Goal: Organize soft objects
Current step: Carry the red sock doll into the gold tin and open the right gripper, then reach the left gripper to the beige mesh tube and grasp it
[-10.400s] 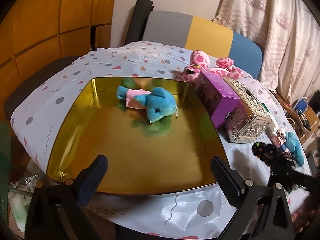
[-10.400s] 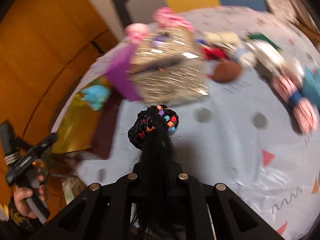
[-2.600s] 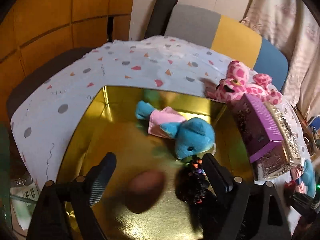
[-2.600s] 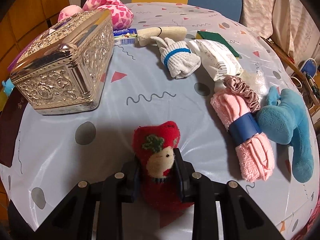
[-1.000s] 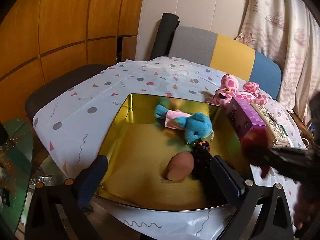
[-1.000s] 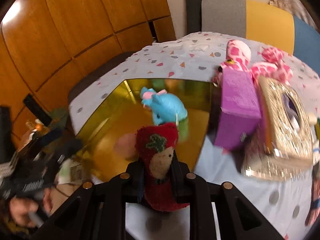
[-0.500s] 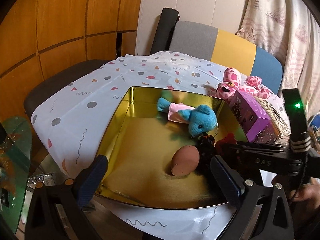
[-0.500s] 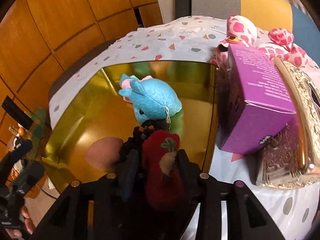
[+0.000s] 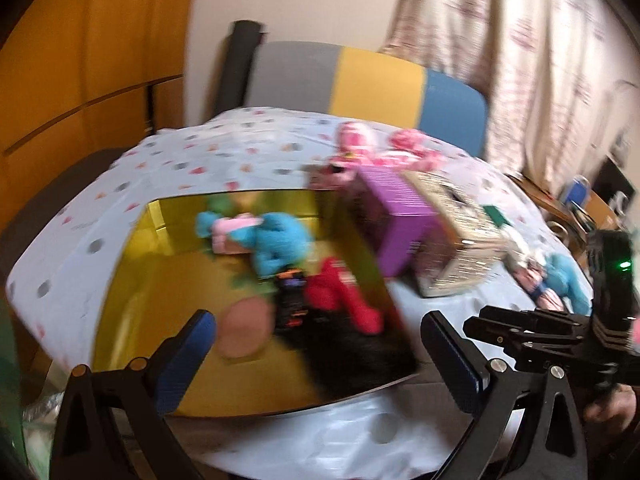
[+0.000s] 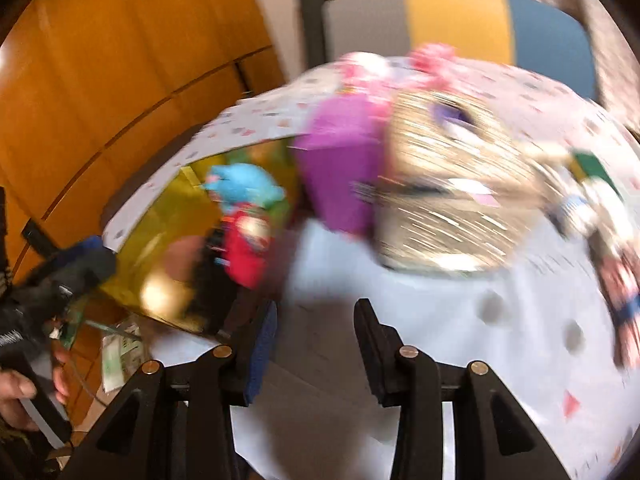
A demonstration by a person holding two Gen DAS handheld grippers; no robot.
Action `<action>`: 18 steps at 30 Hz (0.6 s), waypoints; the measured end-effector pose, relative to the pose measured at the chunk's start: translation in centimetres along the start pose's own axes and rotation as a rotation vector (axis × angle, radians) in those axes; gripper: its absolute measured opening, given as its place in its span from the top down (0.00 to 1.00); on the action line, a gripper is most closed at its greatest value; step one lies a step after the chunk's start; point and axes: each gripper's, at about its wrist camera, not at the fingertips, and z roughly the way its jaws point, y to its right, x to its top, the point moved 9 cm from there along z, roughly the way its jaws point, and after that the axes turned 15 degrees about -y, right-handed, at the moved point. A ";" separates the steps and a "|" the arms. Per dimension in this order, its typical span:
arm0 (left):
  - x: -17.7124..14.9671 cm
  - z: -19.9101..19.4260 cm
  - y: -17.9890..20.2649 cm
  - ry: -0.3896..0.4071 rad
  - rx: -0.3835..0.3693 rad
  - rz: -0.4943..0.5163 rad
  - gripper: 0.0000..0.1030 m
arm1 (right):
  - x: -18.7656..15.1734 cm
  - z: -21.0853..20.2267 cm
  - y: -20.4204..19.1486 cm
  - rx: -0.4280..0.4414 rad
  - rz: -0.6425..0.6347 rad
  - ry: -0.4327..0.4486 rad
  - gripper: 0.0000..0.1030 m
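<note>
**Grippers both empty; soft toys in the gold tin**

Left wrist view: your left gripper (image 9: 318,350) stands spread wide with nothing between the pads, over the near edge of the gold tin (image 9: 132,292). Inside lie the blue plush (image 9: 276,240), red sock toy (image 9: 340,296), brown ball (image 9: 244,330) and black hairpiece (image 9: 312,328), crowded together. A purple box (image 9: 400,220) and silver casket (image 9: 460,240) stand just beside the tin's right wall.

Right wrist view, blurred: your right gripper (image 10: 316,340) has jaws parted, empty, over bare tablecloth (image 10: 460,320). The purple box (image 10: 340,168) and casket (image 10: 448,200) stand between you and the remaining soft things at the far right (image 10: 616,256).
</note>
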 end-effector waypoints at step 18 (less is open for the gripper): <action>4.9 1.5 18.5 -0.078 -0.209 0.386 0.00 | -5.3 -5.9 18.9 -0.194 0.333 -0.001 0.61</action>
